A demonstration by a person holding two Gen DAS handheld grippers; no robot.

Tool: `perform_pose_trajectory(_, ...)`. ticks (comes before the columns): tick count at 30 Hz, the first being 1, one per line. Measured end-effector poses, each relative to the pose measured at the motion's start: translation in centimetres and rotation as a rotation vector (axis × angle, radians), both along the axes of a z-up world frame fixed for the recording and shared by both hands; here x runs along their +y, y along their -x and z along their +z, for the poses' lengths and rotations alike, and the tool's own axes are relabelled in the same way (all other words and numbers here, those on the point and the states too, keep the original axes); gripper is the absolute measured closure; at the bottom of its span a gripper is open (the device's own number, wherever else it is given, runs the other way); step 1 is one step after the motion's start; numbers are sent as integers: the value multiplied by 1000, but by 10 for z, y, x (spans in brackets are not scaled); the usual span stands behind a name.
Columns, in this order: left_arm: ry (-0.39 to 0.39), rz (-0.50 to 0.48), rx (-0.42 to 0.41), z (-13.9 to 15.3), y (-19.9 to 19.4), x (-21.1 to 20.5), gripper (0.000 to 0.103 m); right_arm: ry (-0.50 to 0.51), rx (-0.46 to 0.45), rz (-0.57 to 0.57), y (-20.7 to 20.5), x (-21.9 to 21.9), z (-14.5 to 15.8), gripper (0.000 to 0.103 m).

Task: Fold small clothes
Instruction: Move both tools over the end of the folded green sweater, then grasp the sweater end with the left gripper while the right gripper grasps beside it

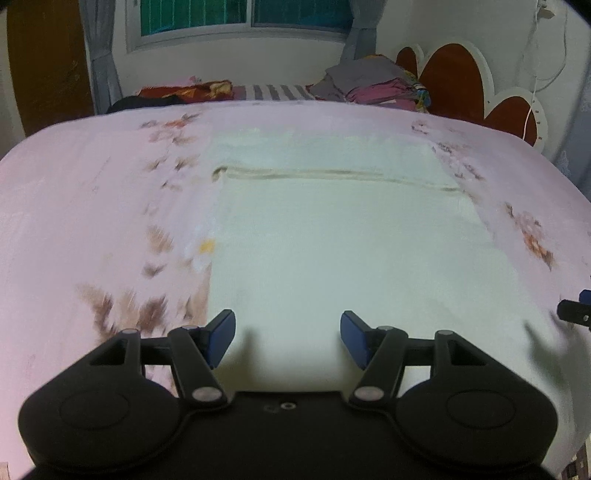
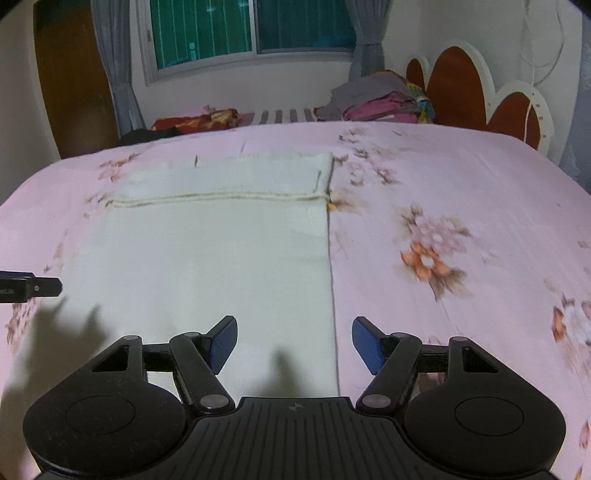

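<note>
A pale cream cloth (image 1: 332, 240) lies flat on the pink floral bed sheet (image 1: 92, 221), with a folded-over layer whose hem runs across its far part. It also shows in the right wrist view (image 2: 207, 258). My left gripper (image 1: 287, 338) is open and empty, hovering over the cloth's near left part. My right gripper (image 2: 293, 343) is open and empty, straddling the cloth's right edge near the front. Each gripper's tip shows at the edge of the other's view.
A stack of folded clothes (image 1: 373, 86) sits at the bed's far right by the red and white headboard (image 1: 461, 81). Red and dark fabric (image 1: 177, 94) lies at the far left. A window (image 2: 251, 29) with grey curtains is behind.
</note>
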State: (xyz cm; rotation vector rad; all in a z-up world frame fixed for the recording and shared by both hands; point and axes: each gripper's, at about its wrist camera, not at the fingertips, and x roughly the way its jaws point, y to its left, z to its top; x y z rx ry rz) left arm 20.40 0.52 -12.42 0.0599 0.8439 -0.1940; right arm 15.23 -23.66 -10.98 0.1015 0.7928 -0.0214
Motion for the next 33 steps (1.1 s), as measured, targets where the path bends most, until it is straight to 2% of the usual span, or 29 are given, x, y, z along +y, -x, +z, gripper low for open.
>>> perform_pose_trajectory(11, 12, 72, 51, -19, 42, 43, 42, 1, 61, -9, 46, 8, -17, 35)
perform_pose_trajectory(17, 37, 95, 89, -29, 65, 63, 47, 11, 107, -7, 64, 13, -32, 35)
perform_pose_trajectory(22, 54, 76, 110, -35, 79, 66, 48, -11, 153, -28, 74, 8, -46, 35)
perform_pose_trajectory(25, 98, 59, 133, -35, 82, 65, 50, -22, 170, -36, 79, 7, -49, 35)
perform_pose_trajectory(28, 136, 21, 164, -37, 84, 59, 65, -41, 173, -37, 83, 9, -50, 35)
perform_pose_trajectory(30, 151, -1, 171, -39, 86, 56, 79, -68, 175, -37, 86, 10, -50, 55)
perform_pose_trajectory(31, 162, -6, 176, -40, 86, 55, 82, -85, 179, -35, 85, 10, -50, 64)
perform_pose_trajectory(33, 180, -16, 182, -42, 86, 55, 90, -107, 177, -42, 86, 9, -50, 68)
